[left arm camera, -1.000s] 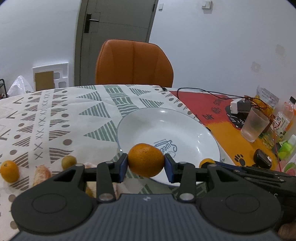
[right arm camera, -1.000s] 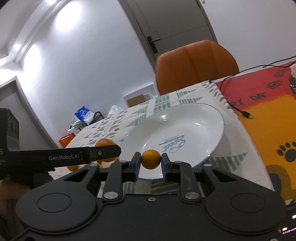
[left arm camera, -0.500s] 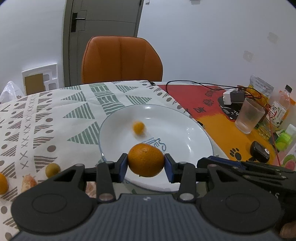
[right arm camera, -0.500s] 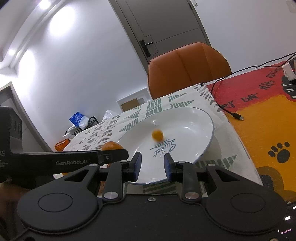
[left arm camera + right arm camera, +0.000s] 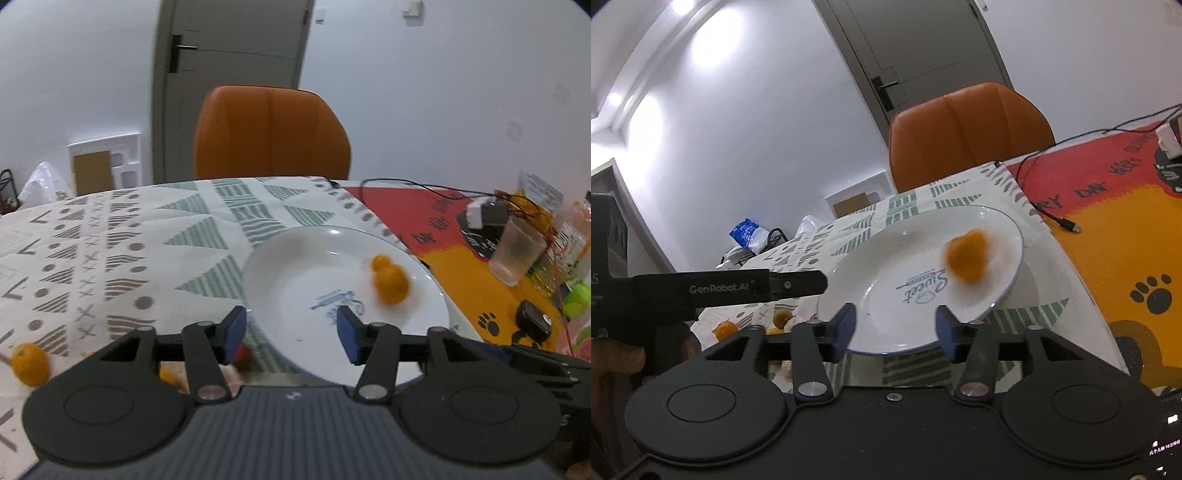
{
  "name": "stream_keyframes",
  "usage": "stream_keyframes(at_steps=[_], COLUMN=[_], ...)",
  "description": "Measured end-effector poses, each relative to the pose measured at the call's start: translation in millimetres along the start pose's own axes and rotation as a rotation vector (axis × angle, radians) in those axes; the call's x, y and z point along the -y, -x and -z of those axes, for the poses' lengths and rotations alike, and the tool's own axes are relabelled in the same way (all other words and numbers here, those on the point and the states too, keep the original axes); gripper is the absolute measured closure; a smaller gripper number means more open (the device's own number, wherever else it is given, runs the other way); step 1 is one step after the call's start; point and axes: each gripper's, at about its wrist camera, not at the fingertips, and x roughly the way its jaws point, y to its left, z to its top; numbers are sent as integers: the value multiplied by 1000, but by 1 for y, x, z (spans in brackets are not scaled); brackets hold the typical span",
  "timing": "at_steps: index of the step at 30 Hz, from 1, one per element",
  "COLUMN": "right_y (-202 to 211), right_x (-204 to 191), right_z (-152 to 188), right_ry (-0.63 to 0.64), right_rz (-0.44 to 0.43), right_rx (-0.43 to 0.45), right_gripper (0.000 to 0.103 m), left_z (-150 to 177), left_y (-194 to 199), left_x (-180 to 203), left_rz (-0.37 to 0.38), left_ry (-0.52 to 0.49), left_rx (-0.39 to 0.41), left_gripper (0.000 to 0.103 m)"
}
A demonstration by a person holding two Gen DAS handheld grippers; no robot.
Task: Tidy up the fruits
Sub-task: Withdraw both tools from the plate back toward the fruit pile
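Observation:
A white plate (image 5: 295, 266) lies on the patterned tablecloth; it also shows in the right wrist view (image 5: 886, 280). A large orange (image 5: 390, 287) and a small orange (image 5: 380, 263) sit blurred on its right side; the right wrist view shows them as one orange blur (image 5: 967, 254). My left gripper (image 5: 290, 334) is open and empty at the plate's near edge. My right gripper (image 5: 895, 330) is open and empty at the plate's near rim. More small fruits lie left of the plate (image 5: 29, 363) (image 5: 726, 328).
An orange chair (image 5: 271, 133) stands behind the table. On the red-orange mat (image 5: 461, 258) to the right are a plastic cup (image 5: 517, 254), a cable (image 5: 1060, 218), a black object (image 5: 532, 321) and bottles. A red item (image 5: 242, 352) lies near the left finger.
The left gripper opened and let go of the large orange, which now lies on the plate. The small orange released earlier by the right gripper moved to the plate's right side. The right gripper opened wider.

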Motion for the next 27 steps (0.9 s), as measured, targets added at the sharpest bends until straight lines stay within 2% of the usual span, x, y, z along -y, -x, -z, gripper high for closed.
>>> stream_keyframes(at_steps=[1, 3, 9, 12, 16, 20, 23, 27], right_y=[1, 1, -6, -7, -11, -13, -15, -19], right_x=[-1, -4, -12, -16, -22, -30, -35, -42], right_z=[0, -1, -1, -1, -1, 0, 1, 1], right_ry=[6, 15, 24, 32, 43, 63, 76, 89], right_rz=[-3, -13, -33, -45, -60, -83, -109, -128], right_rx=[5, 8, -4, -8, -14, -15, -19, -32], right_gripper=[44, 44, 43, 39, 36, 26, 22, 21], left_z=[0, 2, 6, 8, 10, 14, 18, 25], left_y=[3, 8, 20, 25, 33, 38, 43, 47], left_x=[-3, -11, -29, -37, -46, -56, -63, -71], left_rz=[-10, -35, -79, -99, -123, -152, -174, -198], left_ry=[6, 18, 44, 53, 56, 74, 91, 110], left_rx=[4, 10, 23, 34, 42, 47, 50, 51], left_gripper=[45, 39, 30, 26, 24, 23, 19, 17])
